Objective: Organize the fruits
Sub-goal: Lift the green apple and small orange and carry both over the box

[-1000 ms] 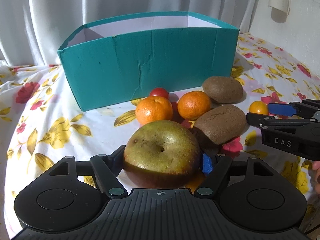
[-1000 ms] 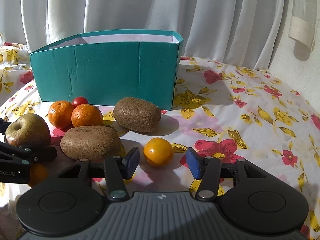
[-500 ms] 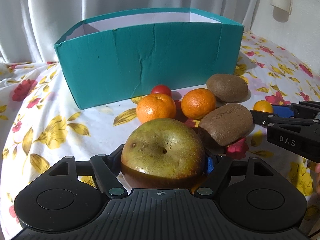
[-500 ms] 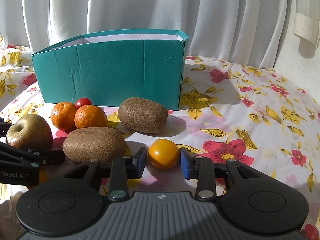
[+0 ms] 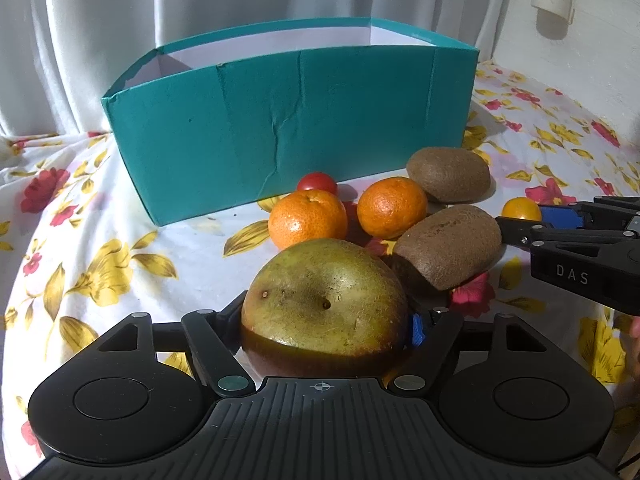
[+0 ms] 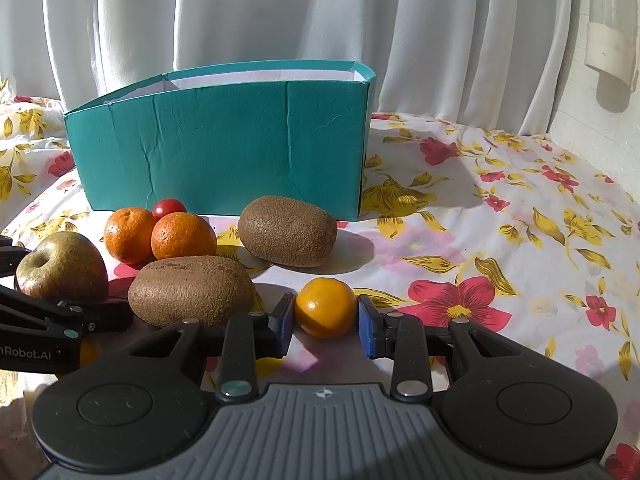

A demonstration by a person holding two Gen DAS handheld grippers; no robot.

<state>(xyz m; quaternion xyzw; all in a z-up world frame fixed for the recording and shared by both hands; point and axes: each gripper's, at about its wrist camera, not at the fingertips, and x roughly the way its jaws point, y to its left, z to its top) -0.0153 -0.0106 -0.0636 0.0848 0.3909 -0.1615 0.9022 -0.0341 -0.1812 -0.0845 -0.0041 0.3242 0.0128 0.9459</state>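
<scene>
My left gripper [image 5: 326,324] is shut on a greenish-brown apple [image 5: 324,304] and holds it just above the cloth; the apple also shows in the right wrist view [image 6: 60,266]. My right gripper [image 6: 325,322] has its blue pads against both sides of a small yellow-orange fruit [image 6: 326,308], which still rests on the cloth. Two oranges [image 5: 308,218] [image 5: 392,208], a small red tomato [image 5: 318,182] and two kiwis [image 5: 448,174] [image 5: 450,244] lie in front of the teal box [image 5: 280,128].
The table has a white floral cloth [image 6: 500,240]. White curtains [image 6: 280,12] hang behind the box. A wall with a white fixture [image 6: 608,52] is at the right. The open cloth to the right of the fruits holds nothing.
My right gripper moved forward and closed its pads onto the small yellow-orange fruit. My left gripper lifted the apple a little and came closer to the box.
</scene>
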